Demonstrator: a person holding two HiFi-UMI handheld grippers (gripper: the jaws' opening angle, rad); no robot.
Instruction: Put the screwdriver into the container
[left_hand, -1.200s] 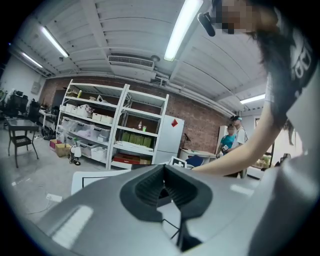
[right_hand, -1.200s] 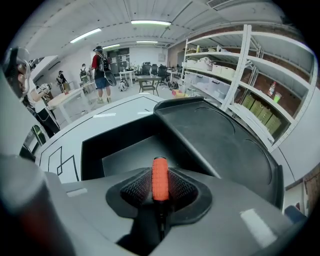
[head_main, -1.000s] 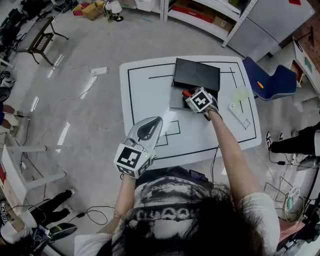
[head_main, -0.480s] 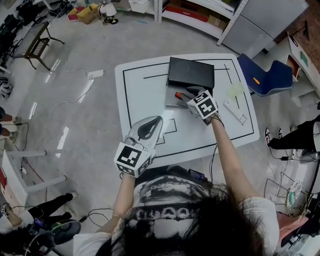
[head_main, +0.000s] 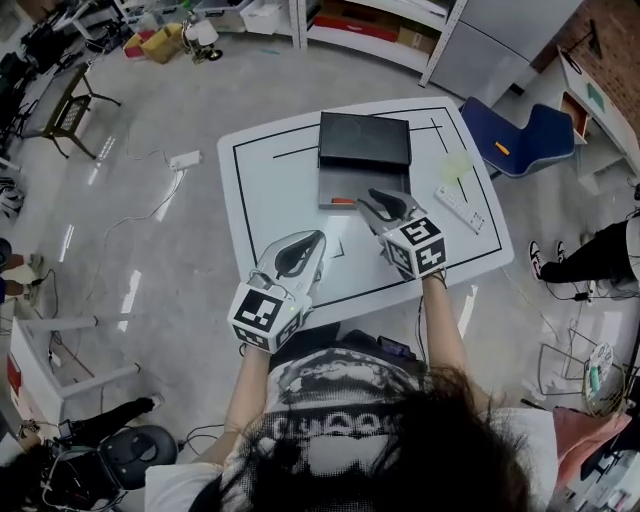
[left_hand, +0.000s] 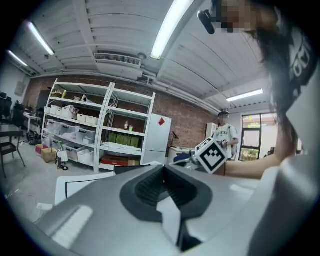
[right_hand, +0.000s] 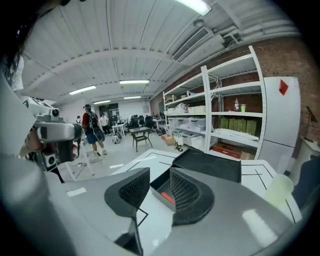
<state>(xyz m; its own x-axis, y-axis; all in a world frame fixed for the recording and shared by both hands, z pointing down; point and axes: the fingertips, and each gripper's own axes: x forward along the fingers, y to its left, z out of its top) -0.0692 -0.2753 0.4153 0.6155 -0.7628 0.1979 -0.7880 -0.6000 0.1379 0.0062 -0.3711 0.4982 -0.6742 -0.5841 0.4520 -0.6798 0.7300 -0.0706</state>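
The container is a grey tray with its black lid standing open behind it, on the white table. The screwdriver's orange-red handle lies inside the tray near its front wall. My right gripper hovers just in front of the tray, open and holding nothing. In the right gripper view the tray and the screwdriver show through the gap of the right gripper. My left gripper is shut and empty over the table's front left; the left gripper points at the room.
A white remote-like bar and a pale green round thing lie on the table's right side. A blue chair stands beyond the right corner. Shelves line the far wall, and a power strip lies on the floor at left.
My right gripper has drawn back from over the tray toward the table's front edge, and the screwdriver now lies in the tray. The left gripper has stayed put.
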